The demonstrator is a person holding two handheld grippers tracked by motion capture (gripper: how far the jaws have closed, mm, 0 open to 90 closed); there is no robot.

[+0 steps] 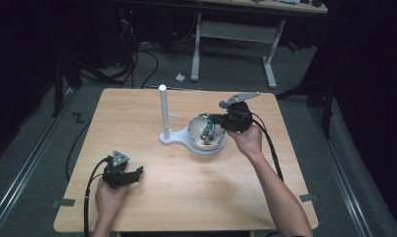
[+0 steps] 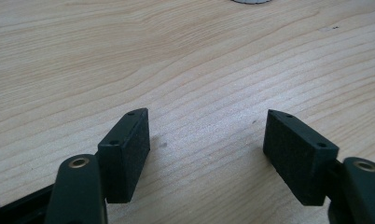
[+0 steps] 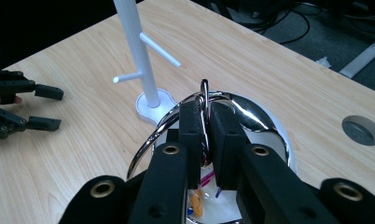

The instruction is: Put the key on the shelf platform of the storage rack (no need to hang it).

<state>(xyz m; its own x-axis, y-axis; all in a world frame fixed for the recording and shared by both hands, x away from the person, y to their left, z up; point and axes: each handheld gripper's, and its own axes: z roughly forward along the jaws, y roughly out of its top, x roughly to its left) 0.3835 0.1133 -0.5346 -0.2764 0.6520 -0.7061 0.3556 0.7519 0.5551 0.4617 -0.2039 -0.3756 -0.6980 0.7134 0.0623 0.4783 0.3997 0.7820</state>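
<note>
One light wooden table (image 1: 186, 197) stands on grey floor (image 1: 33, 163) among dark surroundings.

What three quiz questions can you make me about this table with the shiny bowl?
1. True or false: the right gripper is shut on a thin metal ring.
2. What stands beside the shiny bowl: A) a white stand with pegs, B) a red cup, C) a book?
3. Fill in: the left gripper rests over the bare table with its jaws ____.

Key: 1 true; 2 A; 3 open.
</note>
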